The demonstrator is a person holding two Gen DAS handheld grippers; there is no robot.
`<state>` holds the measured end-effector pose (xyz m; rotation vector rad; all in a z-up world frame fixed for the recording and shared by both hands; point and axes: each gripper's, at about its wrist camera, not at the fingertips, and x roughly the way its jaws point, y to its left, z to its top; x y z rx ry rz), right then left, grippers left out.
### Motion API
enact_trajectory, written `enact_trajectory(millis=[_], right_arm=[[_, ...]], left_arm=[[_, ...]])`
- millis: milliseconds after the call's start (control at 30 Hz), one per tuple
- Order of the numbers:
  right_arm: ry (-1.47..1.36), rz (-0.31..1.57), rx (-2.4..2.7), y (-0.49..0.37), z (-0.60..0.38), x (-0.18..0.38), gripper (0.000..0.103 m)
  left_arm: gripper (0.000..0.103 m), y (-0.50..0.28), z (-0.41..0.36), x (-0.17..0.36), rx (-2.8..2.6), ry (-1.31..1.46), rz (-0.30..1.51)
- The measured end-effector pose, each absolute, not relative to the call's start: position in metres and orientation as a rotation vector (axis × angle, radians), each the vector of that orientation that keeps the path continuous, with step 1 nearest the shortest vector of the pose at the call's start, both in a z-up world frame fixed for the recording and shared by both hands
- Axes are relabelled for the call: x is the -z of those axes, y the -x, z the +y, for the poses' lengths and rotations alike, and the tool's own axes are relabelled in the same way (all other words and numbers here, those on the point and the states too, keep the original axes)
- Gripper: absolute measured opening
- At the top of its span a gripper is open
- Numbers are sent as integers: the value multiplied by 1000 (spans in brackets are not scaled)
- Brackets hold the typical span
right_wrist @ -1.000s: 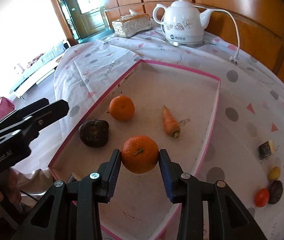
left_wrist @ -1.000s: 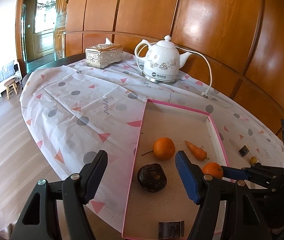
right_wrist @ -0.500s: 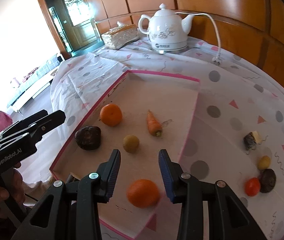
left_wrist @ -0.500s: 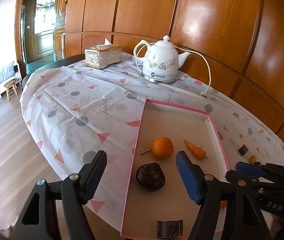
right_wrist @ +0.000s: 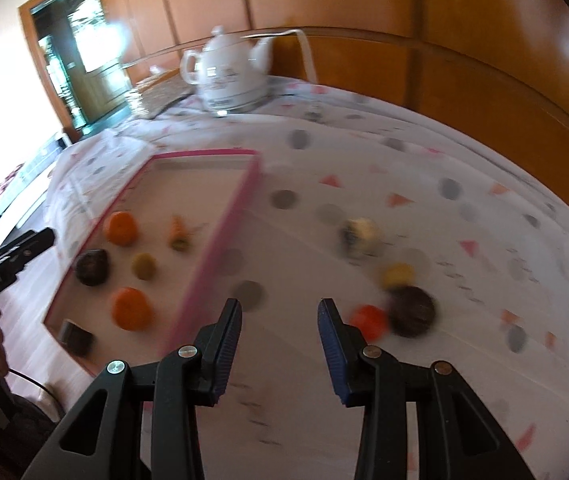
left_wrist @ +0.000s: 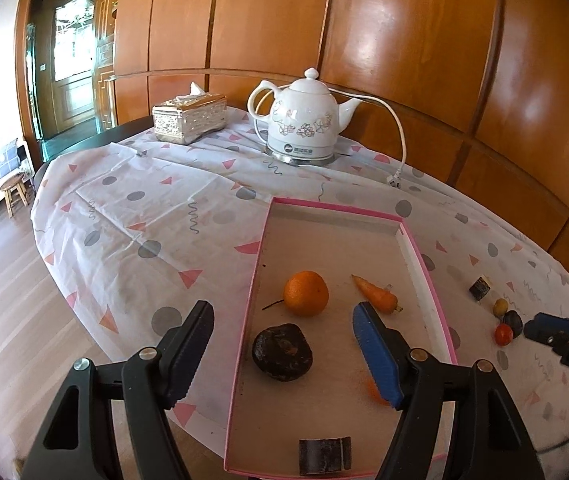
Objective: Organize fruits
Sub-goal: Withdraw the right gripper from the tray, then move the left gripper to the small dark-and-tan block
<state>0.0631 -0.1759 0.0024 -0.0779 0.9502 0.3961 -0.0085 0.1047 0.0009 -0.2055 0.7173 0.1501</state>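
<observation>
Fruit lies split between the pink-rimmed tray (left_wrist: 258, 276) and the tablecloth (left_wrist: 144, 216). Inside the tray, an orange (left_wrist: 305, 293) sits beside a carrot (left_wrist: 376, 295), whose long axis runs diagonally, its narrow tip toward the far left and its stubby end toward the near right wall. A dark fruit (left_wrist: 282, 352) lies nearer the left gripper (left_wrist: 280, 350), whose jaws stand wide and empty above the tray. The right gripper (right_wrist: 280, 344) (its view is blurred) hovers over bare cloth, jaws apart with nothing between them. Just beside its right finger lie a small red fruit (right_wrist: 369, 321) and a dark round fruit (right_wrist: 412, 311), touching.
</observation>
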Motion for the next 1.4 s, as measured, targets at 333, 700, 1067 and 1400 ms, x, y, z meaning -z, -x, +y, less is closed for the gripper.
enact_trajectory(millis=[333,700,1067,1400], right_arm=[[46,939,-229,-60,-252,-11,40],[18,932,-89,-57,-312,-17,40],[-104,911,201,-41,-406,-20,42],[-231,912,367,-34,-454,-9,42]], left_arm=[[73,5,87,-2,-118,159,723],[73,0,72,-2,-95,127,738],[73,-13,48,-2,-42,84,756],[73,-21,20,-4,19,18,761]])
